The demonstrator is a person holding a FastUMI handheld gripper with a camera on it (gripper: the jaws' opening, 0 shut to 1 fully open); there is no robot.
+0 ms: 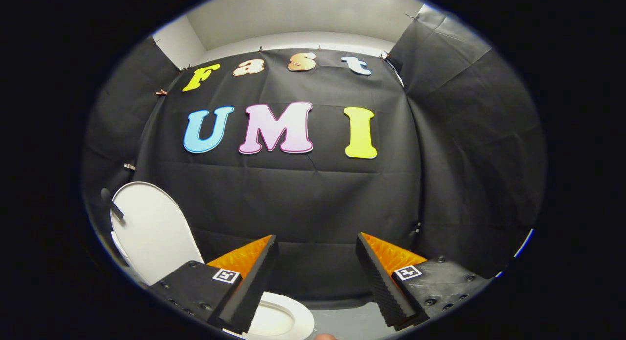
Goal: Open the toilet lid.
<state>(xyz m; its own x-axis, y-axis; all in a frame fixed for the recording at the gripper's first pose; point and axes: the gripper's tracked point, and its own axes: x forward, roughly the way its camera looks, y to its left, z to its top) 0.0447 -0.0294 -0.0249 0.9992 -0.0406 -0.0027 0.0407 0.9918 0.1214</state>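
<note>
Left of the tongs [317, 244], toilet lid [149, 232] raised upright, long axis vertical, tongs spread apart, holding nothing

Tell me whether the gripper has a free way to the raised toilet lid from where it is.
Probably yes. The gripper is open and holds nothing, and the lid stands upright beside the fingers, with nothing between them. It would need to swing toward that side; the bowl lies just below.
</note>
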